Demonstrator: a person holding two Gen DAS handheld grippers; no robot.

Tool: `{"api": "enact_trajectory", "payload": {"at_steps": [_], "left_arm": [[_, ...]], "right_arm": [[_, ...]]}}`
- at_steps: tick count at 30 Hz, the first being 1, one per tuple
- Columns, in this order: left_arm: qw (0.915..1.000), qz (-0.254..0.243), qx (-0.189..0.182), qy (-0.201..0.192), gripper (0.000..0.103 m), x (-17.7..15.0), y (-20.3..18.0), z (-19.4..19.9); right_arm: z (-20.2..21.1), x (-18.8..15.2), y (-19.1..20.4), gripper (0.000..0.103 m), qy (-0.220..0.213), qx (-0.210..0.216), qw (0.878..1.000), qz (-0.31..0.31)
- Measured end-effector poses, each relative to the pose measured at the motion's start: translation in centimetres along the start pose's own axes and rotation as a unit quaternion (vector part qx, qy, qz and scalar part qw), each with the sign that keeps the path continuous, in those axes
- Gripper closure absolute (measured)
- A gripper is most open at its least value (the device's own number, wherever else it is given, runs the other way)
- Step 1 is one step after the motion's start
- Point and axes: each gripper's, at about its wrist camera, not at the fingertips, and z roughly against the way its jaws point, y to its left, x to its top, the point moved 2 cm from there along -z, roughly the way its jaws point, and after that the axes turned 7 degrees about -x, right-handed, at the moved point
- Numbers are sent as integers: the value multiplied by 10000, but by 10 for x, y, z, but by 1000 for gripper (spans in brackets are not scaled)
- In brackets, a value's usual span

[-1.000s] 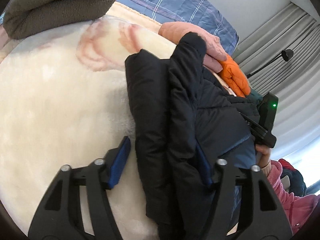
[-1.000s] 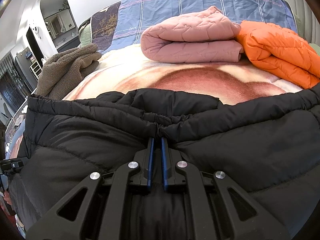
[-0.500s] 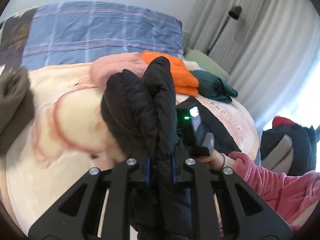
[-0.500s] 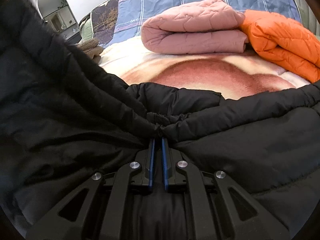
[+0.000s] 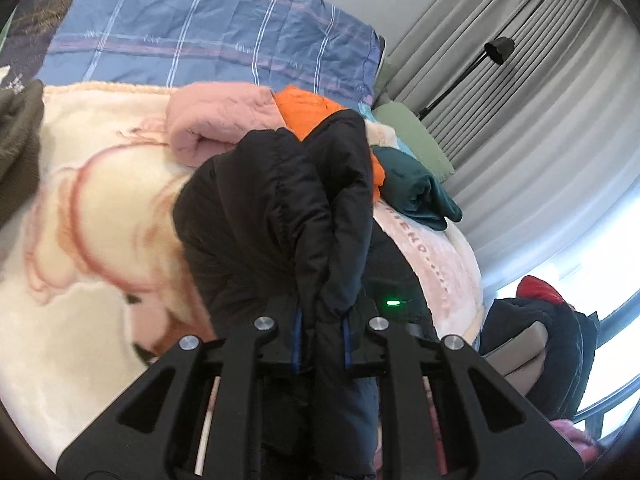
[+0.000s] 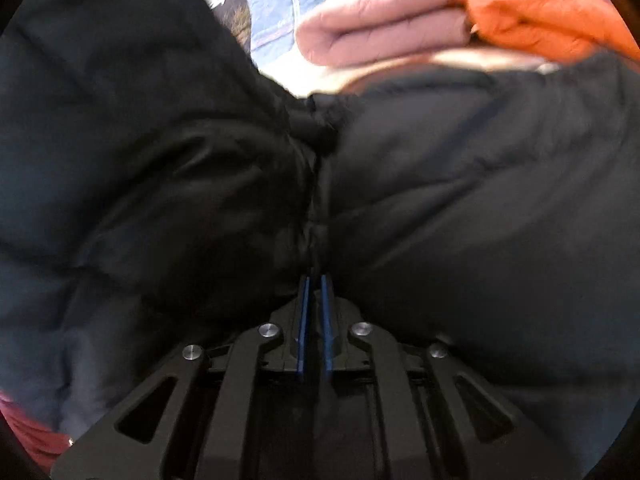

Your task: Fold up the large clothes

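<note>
Your left gripper point(image 5: 320, 336) clamps a jacket point(image 5: 280, 208) fold (raised over the bed point(image 5: 80, 208)); your right gripper point(image 6: 315, 320) pinches its hem.

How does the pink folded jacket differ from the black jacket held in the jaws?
The pink folded jacket lies at rest on the cream blanket; the black jacket is lifted, clamped by the left gripper and right gripper. The pink folded jacket is a neat roll; the black jacket hangs bunched and unfolded. Both look padded and quilted.
</note>
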Motion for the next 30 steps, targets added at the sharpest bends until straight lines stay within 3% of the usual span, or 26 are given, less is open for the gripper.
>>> {"api": "enact_trajectory", "payload": {"at_steps": [3,7,8,12,14,16,19,20,24,30], "left_arm": [[9998,139,-66,145,90,3,-8,-19],[9993,187,-225,247,90,11,-22,-30],[9993,150,-197,271,90,13,-27,-33],[9991,128,-104,379,90,16,-39,-43],[9988,171,-100,457,90,20,-46,-51],[9978,120,-45,656,89,22,-55,-69],[9955,-44,135,935,89,19,-66,-99],[9950,-55,109,992,89,18,-69,-104],[9934,-216,114,1118,89,17,-86,-128],[9889,-428,12,1423,85,7,-110,-178]], "right_arm": [[-5,4,-8,102,91,149,9995,-253],[22,-6,-8,101,-179,14,9993,-326],[38,-12,-10,96,-305,53,9985,-441],[86,-42,-2,95,-515,755,9954,-285],[76,-58,2,95,-262,623,9976,-162],[46,-66,-5,103,18,540,9981,-301],[33,-67,-26,103,12,1079,9909,-801],[40,-70,-29,103,-5,1079,9904,-863],[88,-89,-34,100,-541,423,9962,-544],[173,-113,-71,99,-1493,-229,9862,-681]]}}
